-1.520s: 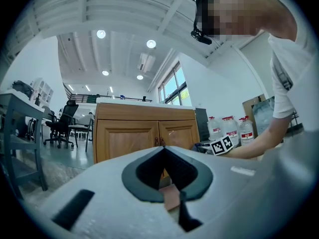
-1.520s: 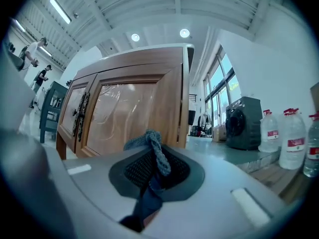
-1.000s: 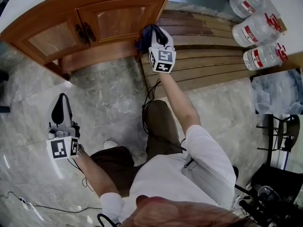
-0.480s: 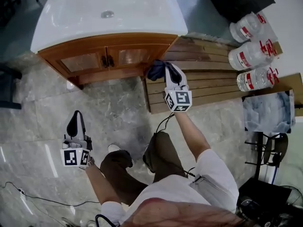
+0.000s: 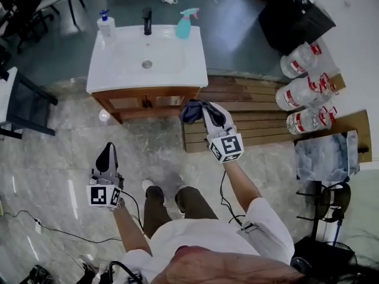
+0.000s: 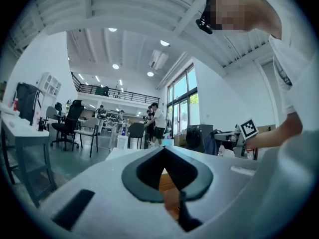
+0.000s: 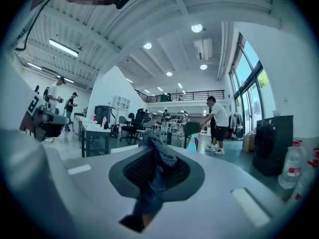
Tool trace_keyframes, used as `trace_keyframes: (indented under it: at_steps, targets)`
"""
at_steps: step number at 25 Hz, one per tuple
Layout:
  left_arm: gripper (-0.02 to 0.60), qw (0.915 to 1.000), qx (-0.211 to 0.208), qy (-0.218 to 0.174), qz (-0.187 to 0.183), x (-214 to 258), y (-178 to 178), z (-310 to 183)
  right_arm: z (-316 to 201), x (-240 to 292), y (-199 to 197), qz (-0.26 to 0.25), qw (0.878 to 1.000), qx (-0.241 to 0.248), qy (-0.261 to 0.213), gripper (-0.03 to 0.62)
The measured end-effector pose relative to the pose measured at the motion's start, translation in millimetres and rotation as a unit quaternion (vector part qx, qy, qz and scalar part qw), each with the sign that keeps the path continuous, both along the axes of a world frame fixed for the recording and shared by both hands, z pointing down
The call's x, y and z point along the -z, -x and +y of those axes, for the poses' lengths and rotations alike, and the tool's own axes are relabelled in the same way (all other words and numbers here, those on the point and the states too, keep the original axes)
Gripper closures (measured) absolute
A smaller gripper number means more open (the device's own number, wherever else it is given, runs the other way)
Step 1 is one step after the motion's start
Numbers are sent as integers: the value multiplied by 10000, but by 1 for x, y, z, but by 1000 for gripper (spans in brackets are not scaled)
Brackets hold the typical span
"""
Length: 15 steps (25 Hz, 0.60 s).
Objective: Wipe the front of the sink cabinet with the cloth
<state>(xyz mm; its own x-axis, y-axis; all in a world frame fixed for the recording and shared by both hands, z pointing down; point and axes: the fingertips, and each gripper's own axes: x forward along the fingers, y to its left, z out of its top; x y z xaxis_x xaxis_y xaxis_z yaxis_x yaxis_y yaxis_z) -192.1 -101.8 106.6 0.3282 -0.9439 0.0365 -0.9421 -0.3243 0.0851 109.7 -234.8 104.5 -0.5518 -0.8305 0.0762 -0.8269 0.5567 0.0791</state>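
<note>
Since the right gripper (image 5: 203, 111) is clenched on only a bunched fold of the dark blue cloth (image 5: 191, 112), we think the first risk is the fabric pulling free once it drags across wood. In the right gripper view the cloth fills the slot between the jaws and spills out above them. It hangs in the air just off the front right corner of the wooden sink cabinet (image 5: 135, 104), near the front but, as far as we can tell, not touching it. The left gripper (image 5: 108, 151) has its jaws pressed together on nothing and hangs over the grey marble floor (image 5: 53, 158), well apart from the cabinet.

A second risk, in our view, is the hard jaw tips scraping the door panels if the cloth does not lie between them and the wood. The dark handles (image 5: 147, 103) at the middle of the front could also snag a loose fold. The black cable (image 5: 221, 188) trailing from the right gripper hangs close to our legs and could catch a foot.

For room, the floor before the cabinet is open on the left and middle. The brown slatted wooden platform (image 5: 266, 108) butts against the cabinet's right side, so a rightward stroke ends there. On the white basin top (image 5: 121, 67), the turquoise spray bottle (image 5: 185, 24) stands at the back right corner, out of the way.
</note>
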Motion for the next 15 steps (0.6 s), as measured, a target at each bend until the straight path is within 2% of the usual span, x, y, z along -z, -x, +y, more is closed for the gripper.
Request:
trace_keyframes:
  at_steps: [4,8,12,15]
  targets:
    - [580,9995,-52,-65,-310,83,-14,16,34,95,1,-151,9994,311,-97,551]
    - [580,9992,-55,-126,-363,146,-39,35,66,174,-8,-310,9979,540,-188,551]
    - [580,9990,-170,-240,-343,189,-66,47,98,221,-16,-434,9960,764,-190,551]
    - [580,9983,-288,-327,-382,202,-85,56,115,235,-19,-542,9934,984,-230,551]
